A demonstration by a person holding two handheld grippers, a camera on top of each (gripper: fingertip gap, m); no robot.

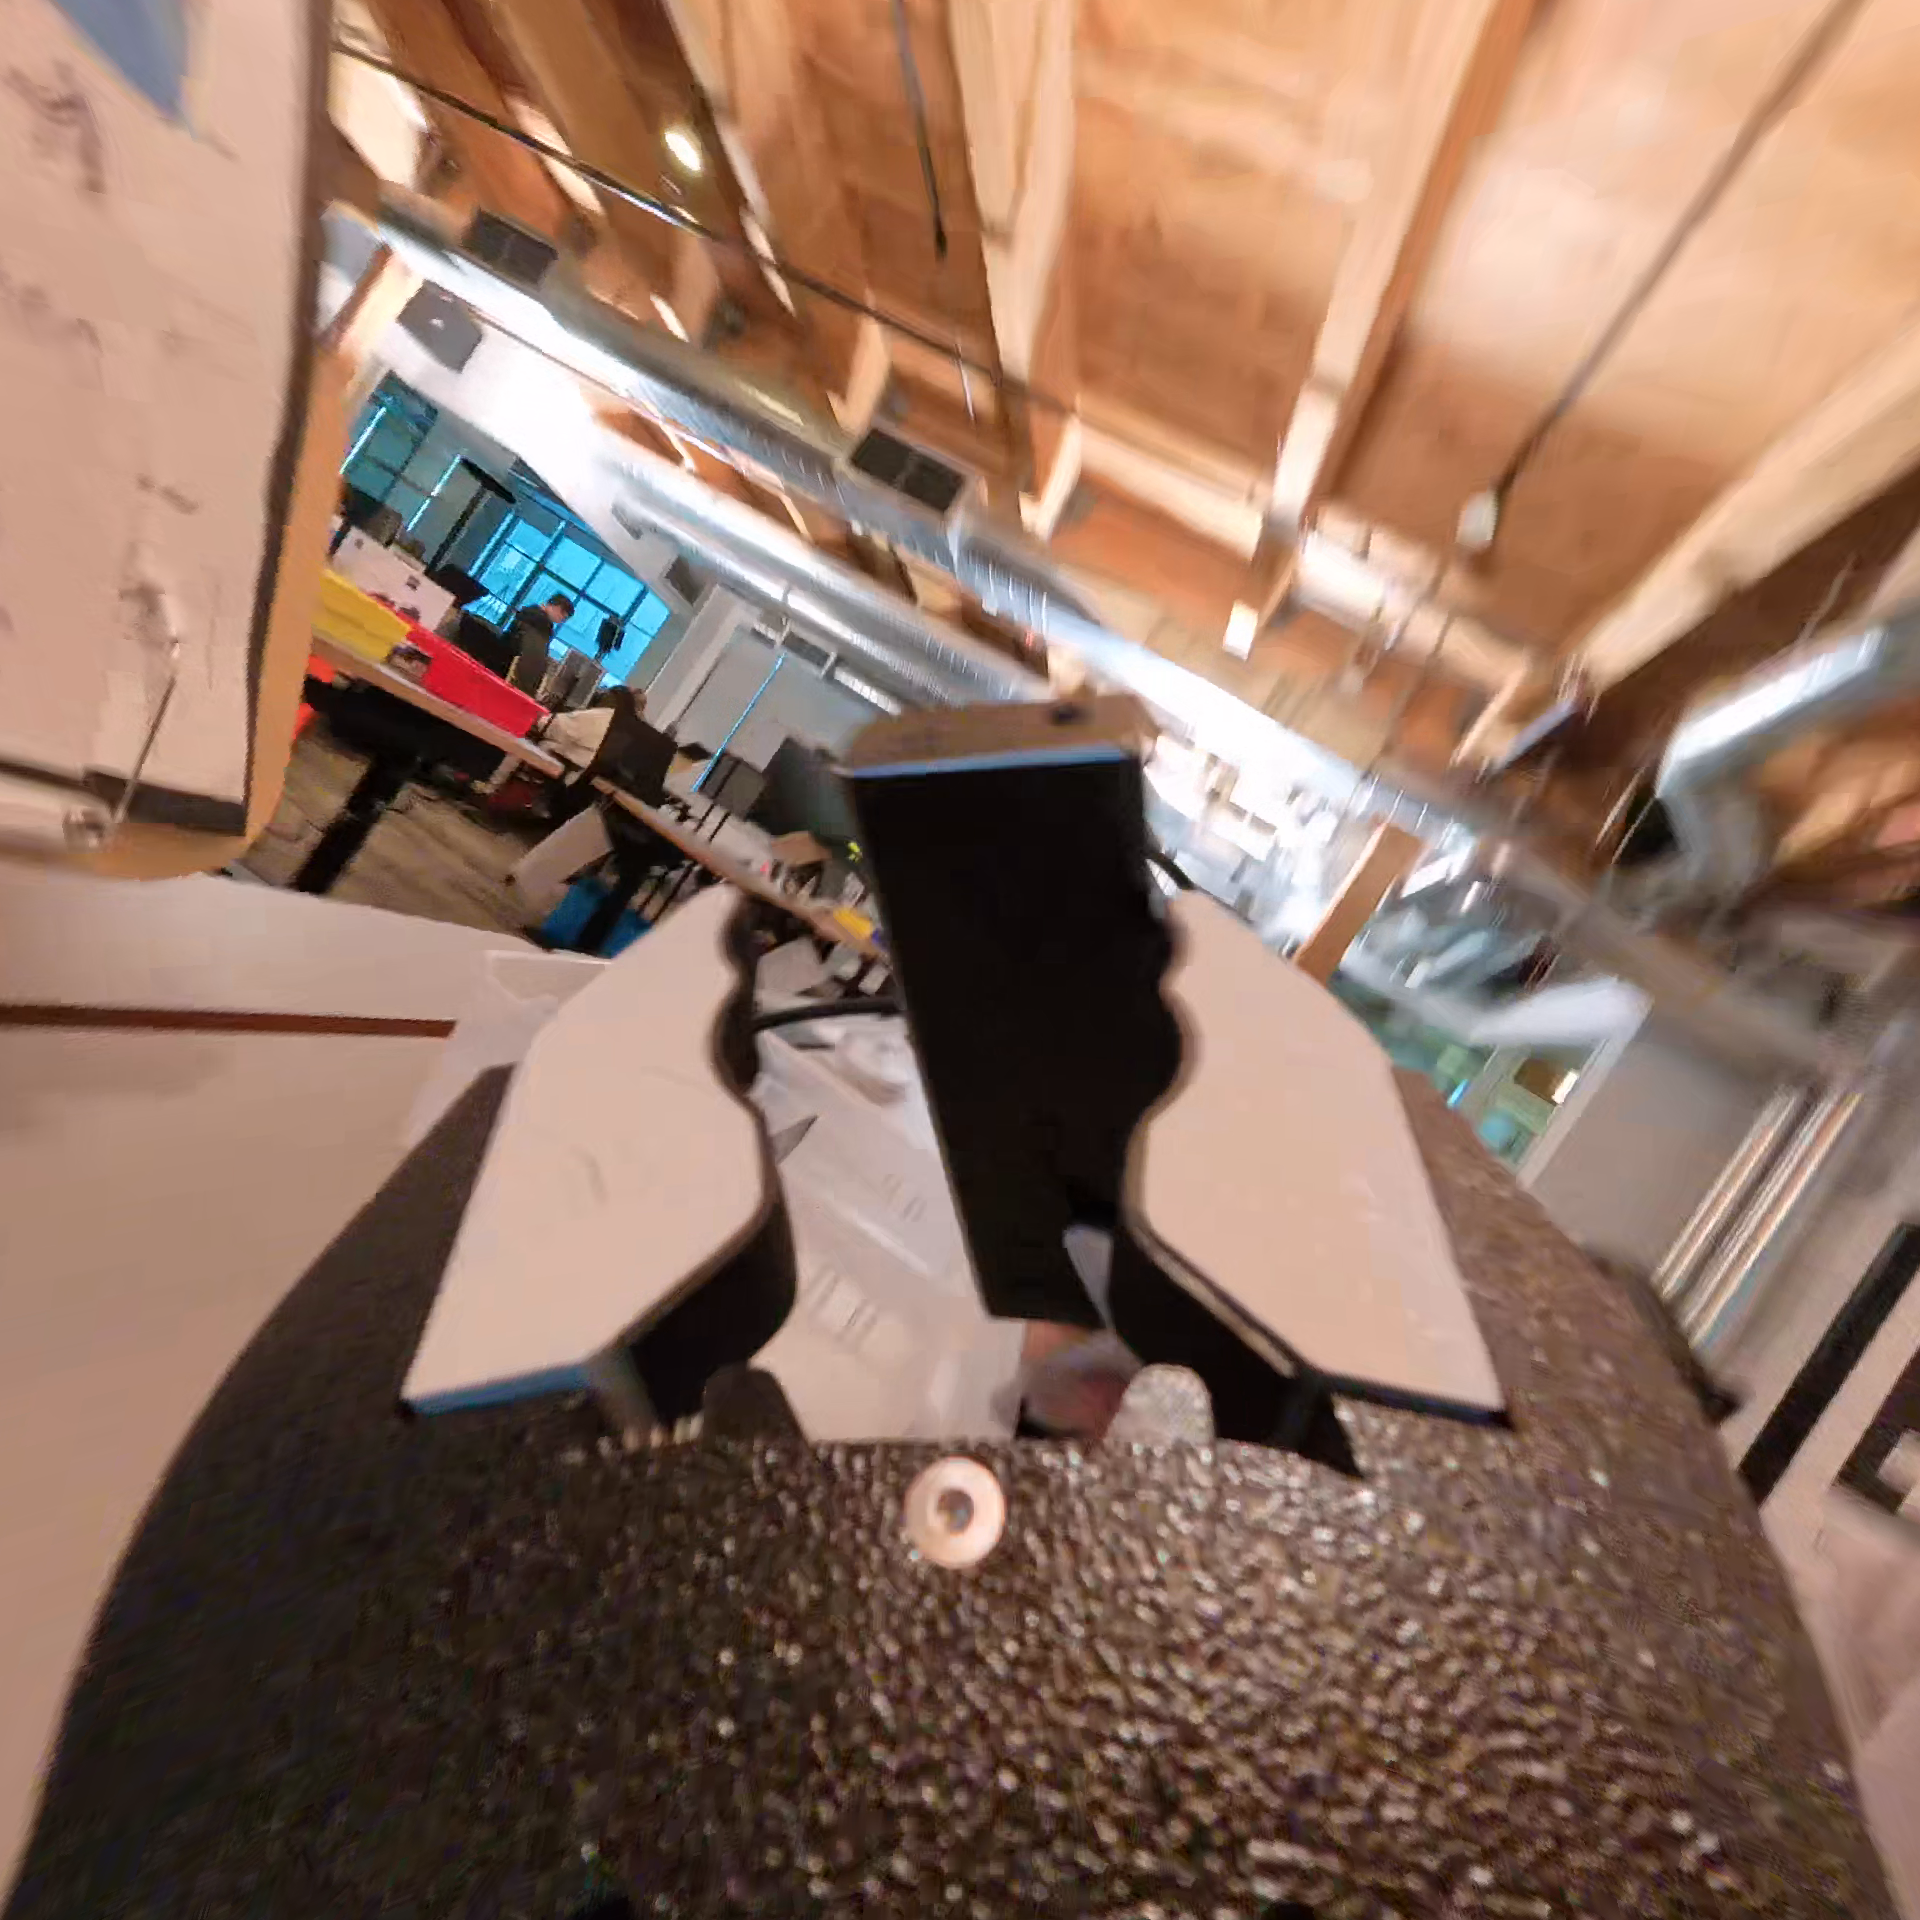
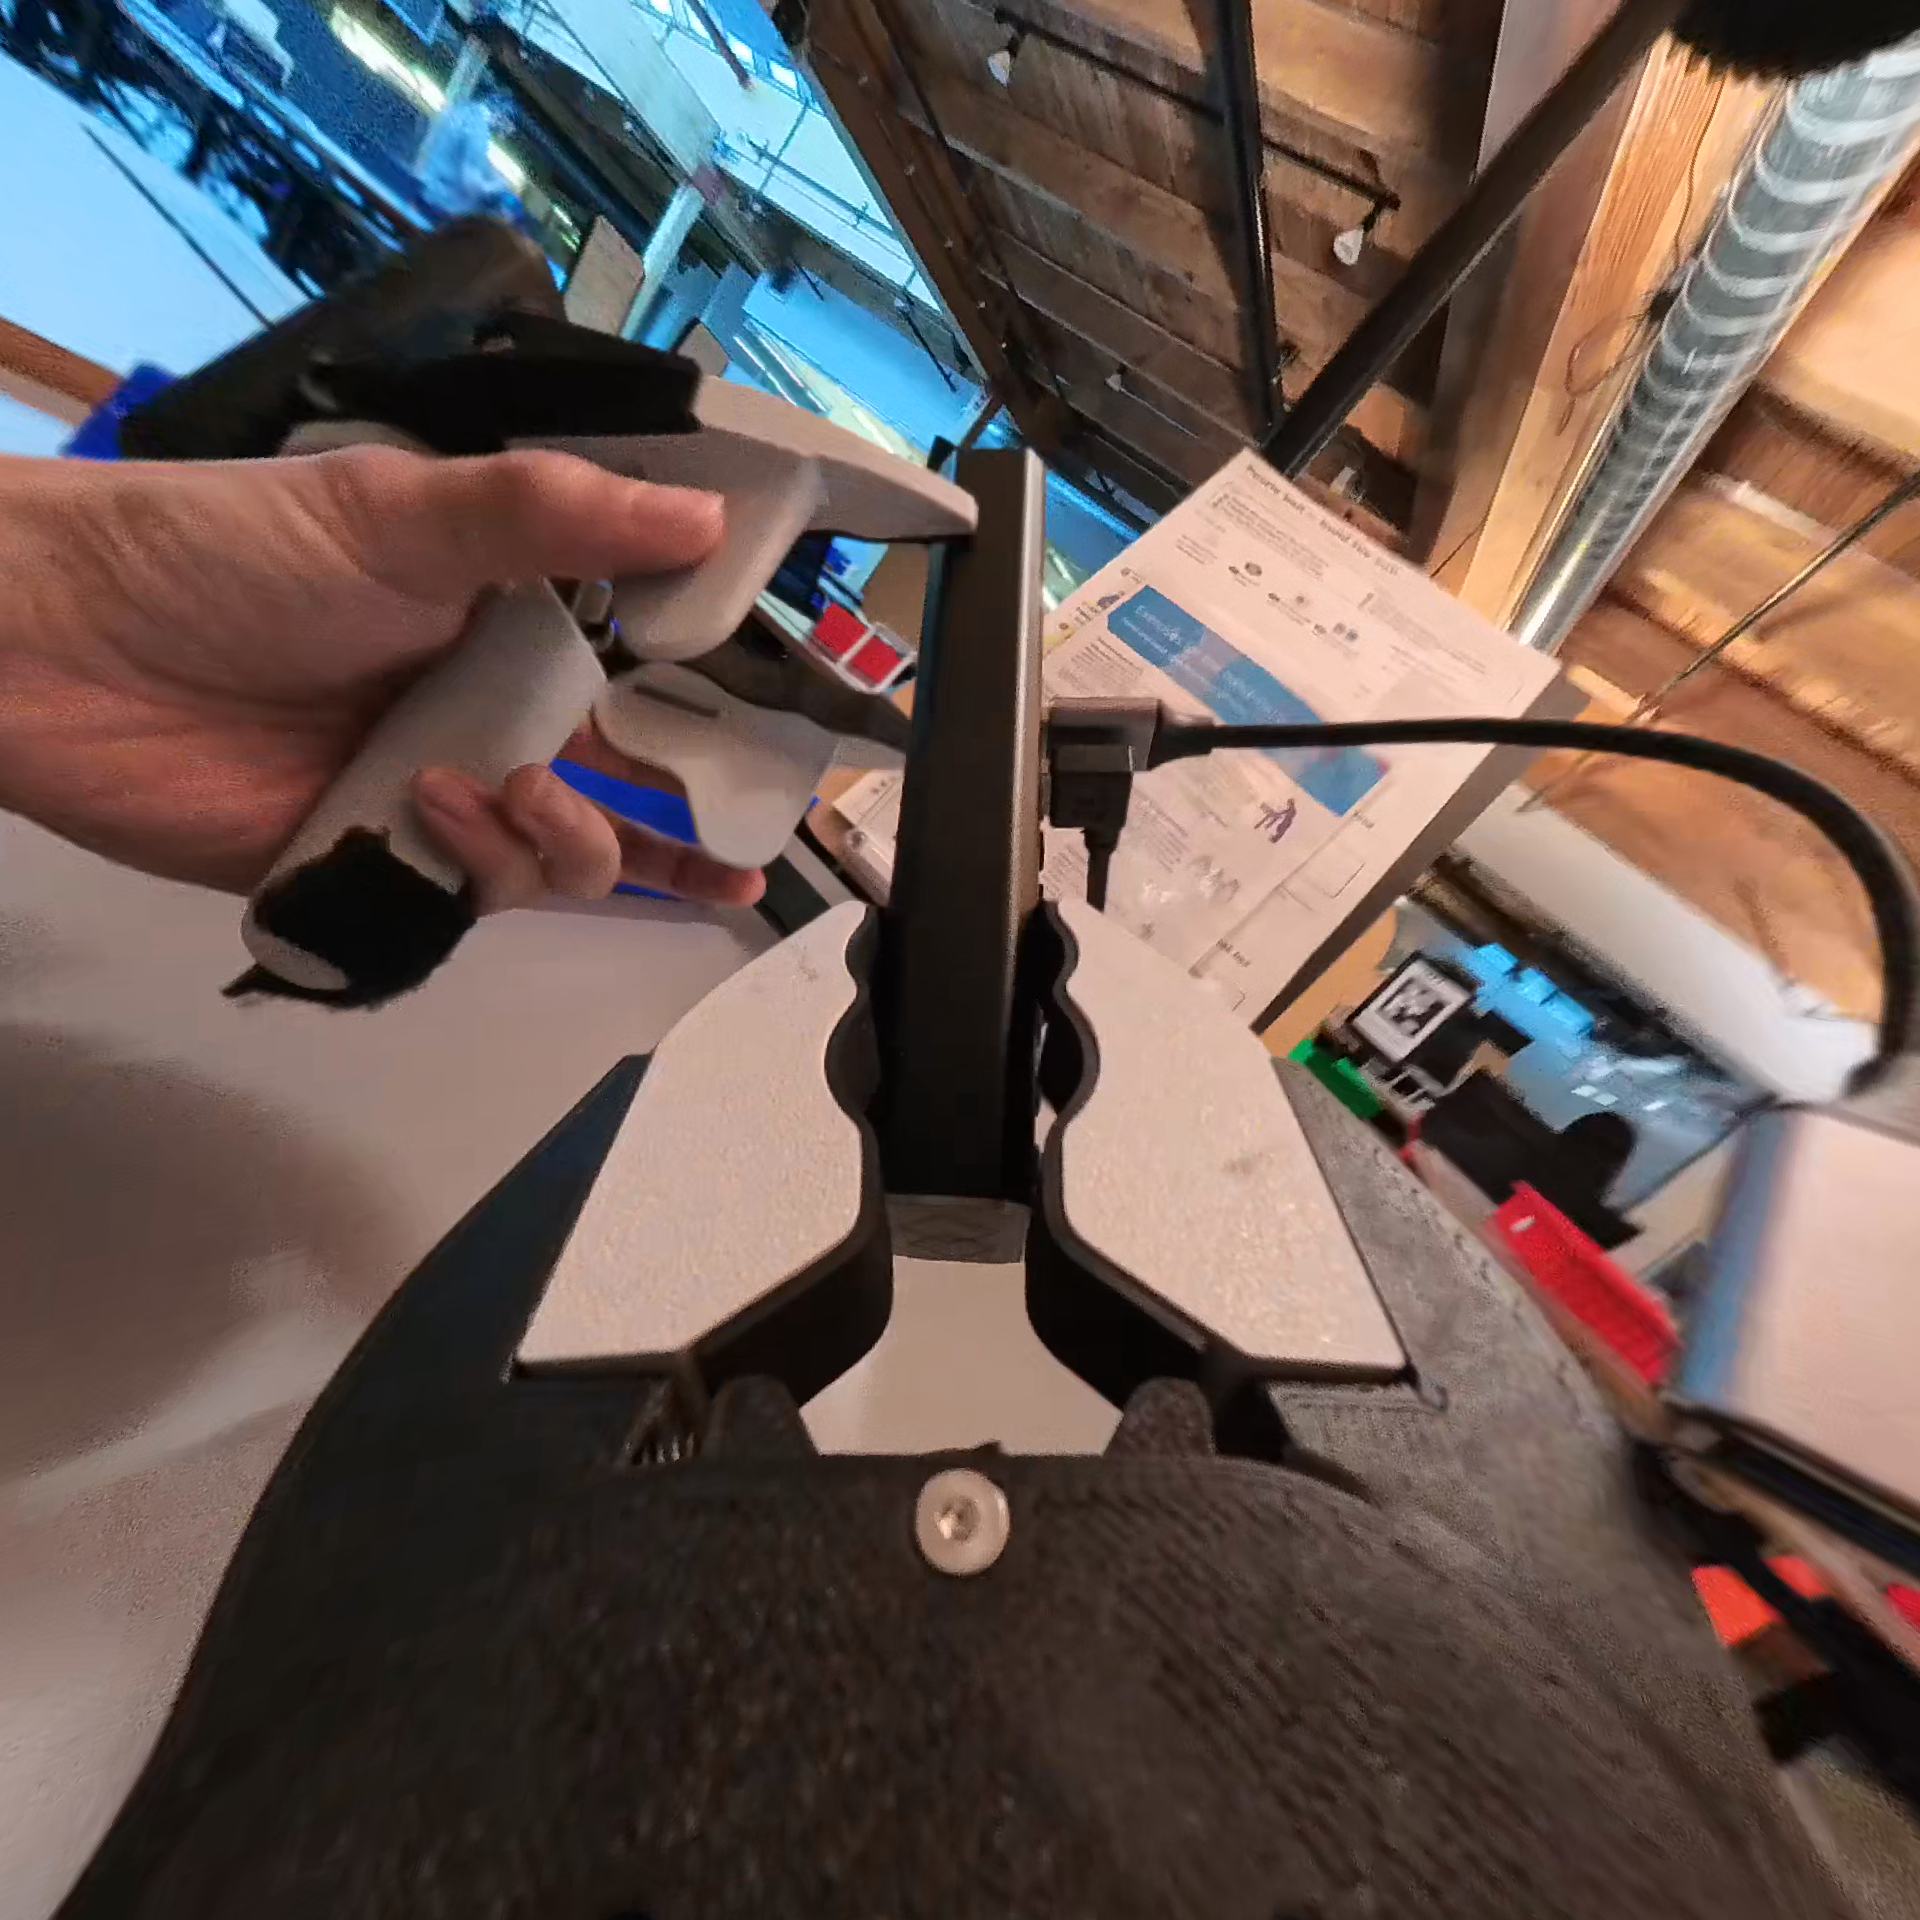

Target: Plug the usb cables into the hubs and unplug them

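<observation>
A flat black USB hub with a silver face (image 2: 961, 831) stands upright between my right gripper's (image 2: 956, 925) fingers, which are shut on its two broad sides. Two black plugs (image 2: 1091, 774) sit in its right face, and a black cable (image 2: 1558, 732) arcs away to the right. My left gripper (image 2: 821, 613), held by a hand (image 2: 260, 644), reaches the hub from the left with its fingers spread. In the left wrist view the hub (image 1: 1023, 997) lies against the right finger of the left gripper (image 1: 951, 925), with a clear gap to the left finger.
A white tabletop (image 2: 208, 1143) lies below left. A printed paper sheet (image 2: 1320, 644) leans behind the hub. A silver flat device (image 2: 1818, 1247) and red bins (image 2: 1579, 1278) are at the right. A white board (image 1: 135, 416) stands close on the left; far tables carry bins (image 1: 468, 675).
</observation>
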